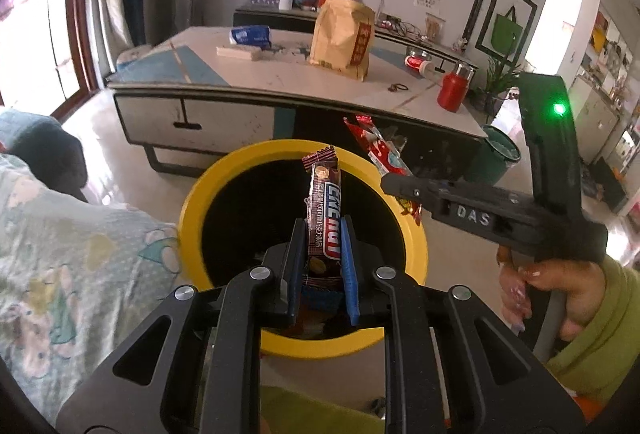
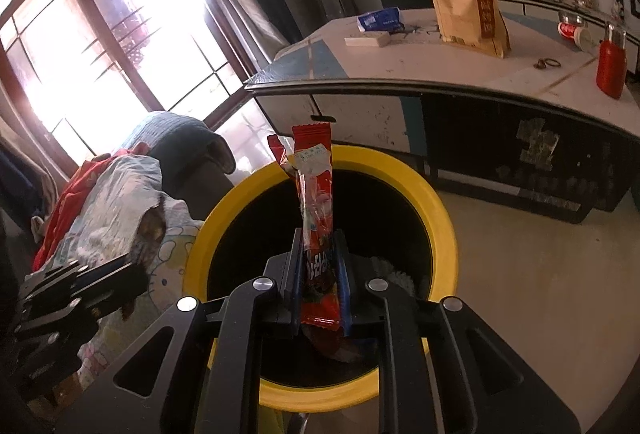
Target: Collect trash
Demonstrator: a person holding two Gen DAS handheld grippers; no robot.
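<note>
Brown wrapper (image 1: 323,222) and red wrapper (image 2: 318,234) pinched over yellow-rimmed bin (image 1: 192,202)

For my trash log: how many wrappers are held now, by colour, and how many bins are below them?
Brown wrapper, in left gripper: 1
Red wrapper, in right gripper: 1
Yellow-rimmed bin: 1
Total: 3

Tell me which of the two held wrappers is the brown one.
The brown wrapper, printed with white letters, is in the left gripper. The right gripper holds the red wrapper.
</note>
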